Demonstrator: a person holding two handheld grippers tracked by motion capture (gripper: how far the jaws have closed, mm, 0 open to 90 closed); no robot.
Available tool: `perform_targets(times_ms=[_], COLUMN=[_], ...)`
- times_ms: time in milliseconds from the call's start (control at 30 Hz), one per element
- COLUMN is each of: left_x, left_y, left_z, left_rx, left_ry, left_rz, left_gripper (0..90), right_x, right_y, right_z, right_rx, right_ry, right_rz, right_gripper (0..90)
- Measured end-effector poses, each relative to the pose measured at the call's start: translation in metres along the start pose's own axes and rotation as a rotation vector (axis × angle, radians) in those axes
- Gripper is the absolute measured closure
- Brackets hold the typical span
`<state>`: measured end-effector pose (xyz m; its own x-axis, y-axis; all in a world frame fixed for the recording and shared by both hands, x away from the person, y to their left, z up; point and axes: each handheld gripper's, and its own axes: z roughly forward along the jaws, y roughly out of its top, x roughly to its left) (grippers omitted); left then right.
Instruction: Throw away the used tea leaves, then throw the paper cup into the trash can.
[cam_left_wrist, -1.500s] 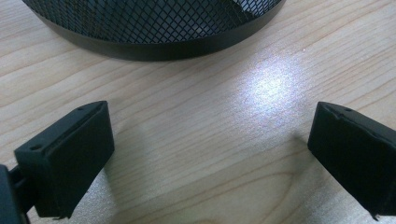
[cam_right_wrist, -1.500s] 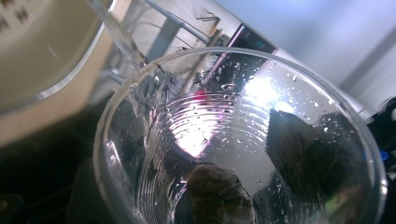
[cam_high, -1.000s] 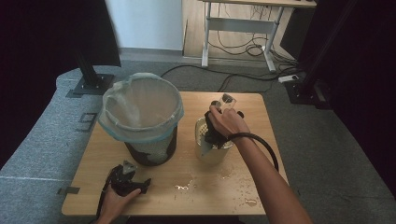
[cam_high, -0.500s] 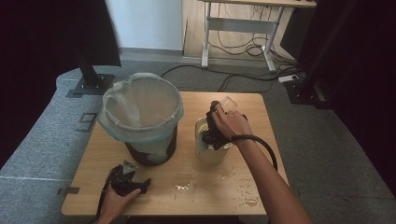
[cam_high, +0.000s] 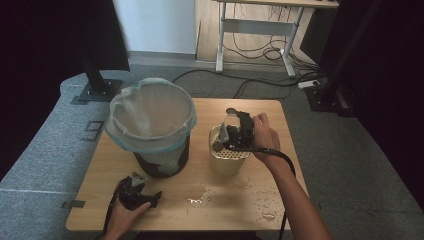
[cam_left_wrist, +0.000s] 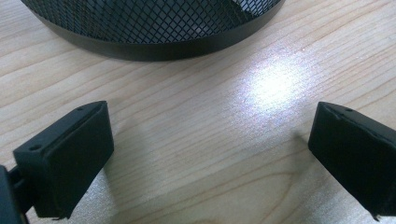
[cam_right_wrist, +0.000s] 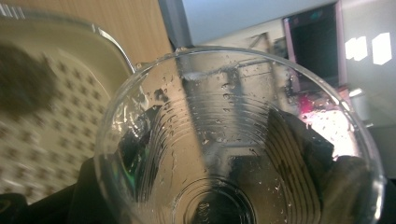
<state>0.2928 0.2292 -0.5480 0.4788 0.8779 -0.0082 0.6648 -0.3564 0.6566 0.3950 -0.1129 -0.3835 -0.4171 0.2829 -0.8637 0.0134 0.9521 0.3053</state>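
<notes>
My right gripper (cam_high: 234, 131) is shut on a clear plastic cup (cam_high: 229, 119), held tipped just above a cream perforated container (cam_high: 229, 161) at mid-table. In the right gripper view I look into the wet cup (cam_right_wrist: 233, 140), with the black jaws showing through its walls on both sides. The container (cam_right_wrist: 56, 116) lies to the left there, with a dark lump (cam_right_wrist: 21, 84) inside it. My left gripper (cam_high: 139, 184) rests on the table near the front edge. Its jaws stand wide open (cam_left_wrist: 210, 140) over bare wood, facing the base of the black mesh bin (cam_left_wrist: 154, 28).
A black mesh bin (cam_high: 160, 157) lined with a clear plastic bag (cam_high: 150, 117) stands left of the container. Water drops (cam_high: 235, 197) are scattered on the wooden table (cam_high: 280, 115) in front of the container. Black stands and a desk frame are on the floor beyond.
My right gripper has risen a little from the container with the cup and tipped it. The left gripper has stayed where it was.
</notes>
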Motion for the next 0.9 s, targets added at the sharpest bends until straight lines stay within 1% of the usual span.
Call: perform_targets(times_ms=[33,67,100,200,300,333,367,433,467,533,633,833,900], left_x=[0.0,0.0,0.0,0.0,0.0,0.0,0.0,0.0,0.0,0.0,0.0,0.0,0.0], left_y=[0.0,0.0,0.0,0.0,0.0,0.0,0.0,0.0,0.0,0.0,0.0,0.0,0.0], left_z=[0.0,0.0,0.0,0.0,0.0,0.0,0.0,0.0,0.0,0.0,0.0,0.0,0.0], left_rx=[0.0,0.0,0.0,0.0,0.0,0.0,-0.001,-0.001,-0.001,-0.001,-0.001,-0.001,-0.001], left_ry=[0.0,0.0,0.0,0.0,0.0,0.0,0.0,0.0,0.0,0.0,0.0,0.0,0.0], left_rz=[0.0,0.0,0.0,0.0,0.0,0.0,0.0,0.0,0.0,0.0,0.0,0.0,0.0], left_gripper=[0.0,0.0,0.0,0.0,0.0,0.0,0.0,0.0,0.0,0.0,0.0,0.0,0.0], right_x=[-0.004,-0.005,-0.006,-0.008,-0.011,-0.011,-0.013,-0.014,-0.014,-0.015,-0.014,-0.015,-0.016], right_y=[-0.005,-0.007,-0.01,-0.016,-0.021,-0.021,-0.024,-0.025,-0.025,-0.025,-0.026,-0.029,-0.03], right_z=[-0.001,-0.001,-0.001,-0.001,0.001,0.001,0.001,0.001,0.001,0.001,0.001,0.0,0.001], right_rx=[-0.032,-0.047,-0.059,-0.089,-0.123,-0.123,-0.144,-0.166,-0.166,-0.19,-0.196,-0.221,-0.226], right_ry=[0.054,0.079,0.105,0.165,0.231,0.231,0.263,0.284,0.284,0.304,0.31,0.311,0.308], right_rz=[0.127,0.192,0.245,0.395,0.512,0.512,0.57,0.616,0.616,0.662,0.675,0.735,0.744], right_gripper=[38.1,38.1,38.1,38.2,38.2,38.2,38.3,38.3,38.3,38.5,38.4,38.4,38.4])
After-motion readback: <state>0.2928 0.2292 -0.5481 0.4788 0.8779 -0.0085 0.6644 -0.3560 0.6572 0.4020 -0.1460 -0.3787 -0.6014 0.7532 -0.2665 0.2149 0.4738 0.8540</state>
